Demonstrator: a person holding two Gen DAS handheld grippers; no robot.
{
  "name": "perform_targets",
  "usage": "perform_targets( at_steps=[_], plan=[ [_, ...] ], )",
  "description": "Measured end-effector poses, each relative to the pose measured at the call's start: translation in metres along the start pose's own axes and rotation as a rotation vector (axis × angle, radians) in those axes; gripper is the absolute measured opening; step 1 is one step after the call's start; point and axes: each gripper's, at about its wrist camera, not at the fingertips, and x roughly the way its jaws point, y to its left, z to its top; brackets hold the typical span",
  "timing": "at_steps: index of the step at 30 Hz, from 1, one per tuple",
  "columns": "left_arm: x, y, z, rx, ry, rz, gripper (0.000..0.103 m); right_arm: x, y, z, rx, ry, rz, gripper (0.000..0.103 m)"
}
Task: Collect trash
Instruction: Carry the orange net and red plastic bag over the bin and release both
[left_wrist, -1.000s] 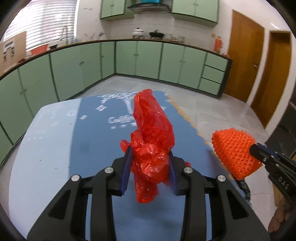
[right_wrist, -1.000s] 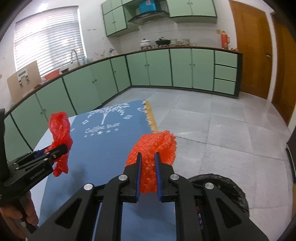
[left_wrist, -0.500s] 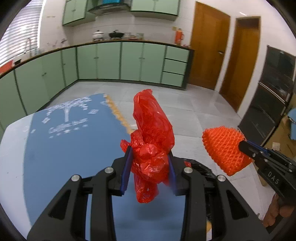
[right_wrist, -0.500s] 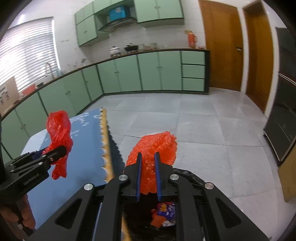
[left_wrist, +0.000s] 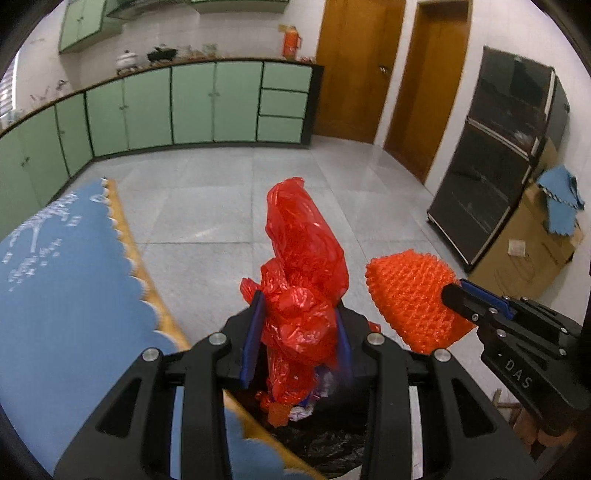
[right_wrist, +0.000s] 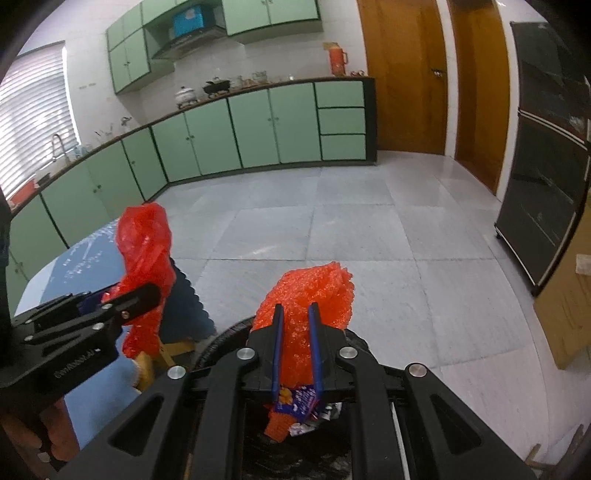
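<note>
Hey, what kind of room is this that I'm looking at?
Most likely a home kitchen: green cabinets run along the walls under a counter, pots sit on that counter, and a range hood hangs above them.

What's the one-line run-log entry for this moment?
left gripper: shut on red plastic bag | right gripper: shut on orange foam net | both above black-lined bin

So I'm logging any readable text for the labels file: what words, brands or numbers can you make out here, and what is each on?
"DAS": on the body of the right hand-held gripper, seen from the left wrist.
Lettering on the left hand-held gripper body: too blurred to read.
White print on the blue tablecloth: too small to read.
Printed wrapper in the bin: no legible words.
</note>
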Motion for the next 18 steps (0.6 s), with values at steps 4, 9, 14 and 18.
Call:
perform_targets(
  at_steps=[4, 9, 14, 18],
  plan=[
    [0.020, -0.005, -0.006, 0.003, 0.051, -0.016, 0.035, 0.010, -0.013, -0.006, 0.015, 0.027, -0.013, 0.013],
    [0.036, -0.003, -0.013, -0.004, 0.095, 0.000, 0.040, 0.032, -0.019, -0.019, 0.016, 0.084, -0.016, 0.013],
    [0.039, 0.002, -0.012, -0.016, 0.104, 0.012, 0.049, 0.055, -0.019, -0.034, 0.025, 0.150, -0.017, 0.014],
    [0.037, 0.008, -0.009, -0.031, 0.099, 0.020, 0.057, 0.065, -0.015, -0.041, 0.018, 0.185, -0.011, 0.019]
  ],
)
